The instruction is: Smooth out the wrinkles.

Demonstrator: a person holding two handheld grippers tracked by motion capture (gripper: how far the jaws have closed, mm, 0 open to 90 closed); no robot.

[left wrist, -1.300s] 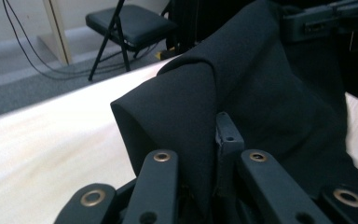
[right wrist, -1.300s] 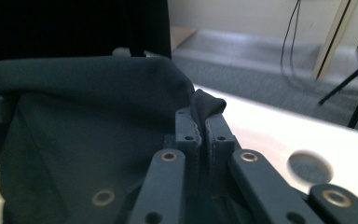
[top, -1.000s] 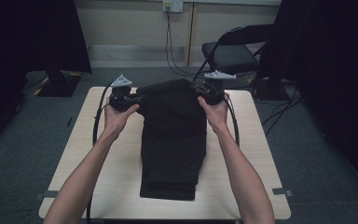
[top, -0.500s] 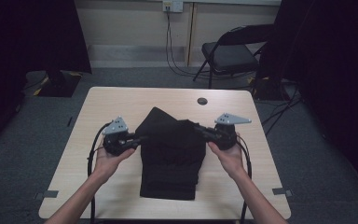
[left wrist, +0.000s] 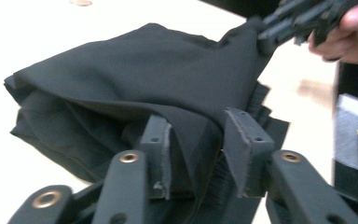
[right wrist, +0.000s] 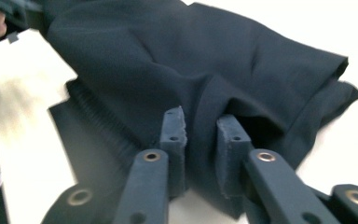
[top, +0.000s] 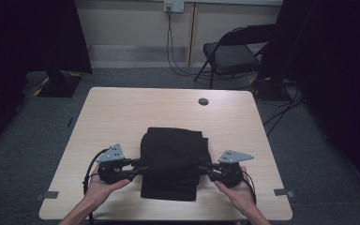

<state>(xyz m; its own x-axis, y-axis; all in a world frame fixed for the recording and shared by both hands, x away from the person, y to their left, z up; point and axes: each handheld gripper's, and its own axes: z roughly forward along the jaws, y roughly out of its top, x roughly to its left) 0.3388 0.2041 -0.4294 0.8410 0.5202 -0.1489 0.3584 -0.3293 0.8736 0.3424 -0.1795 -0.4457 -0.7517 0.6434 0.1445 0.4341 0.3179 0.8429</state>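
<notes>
I am holding the left gripper (top: 138,168) at the left edge of the black cloth (top: 172,161), its fingers (left wrist: 161,154) pinching a fold. The right gripper (top: 205,166) is gripping the opposite edge, fingers (right wrist: 175,135) clamped on fabric. The cloth is lying folded on the table (top: 122,112), near its front edge, between both hands.

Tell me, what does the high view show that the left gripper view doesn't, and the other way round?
The high view alone takes in the whole table, a folding chair behind it, a wall socket and both forearms. The left gripper view alone shows, close up, the left gripper with black cloth pinched between its pads. Both show the cloth, folded, and the right gripper gripping its other side.
</notes>
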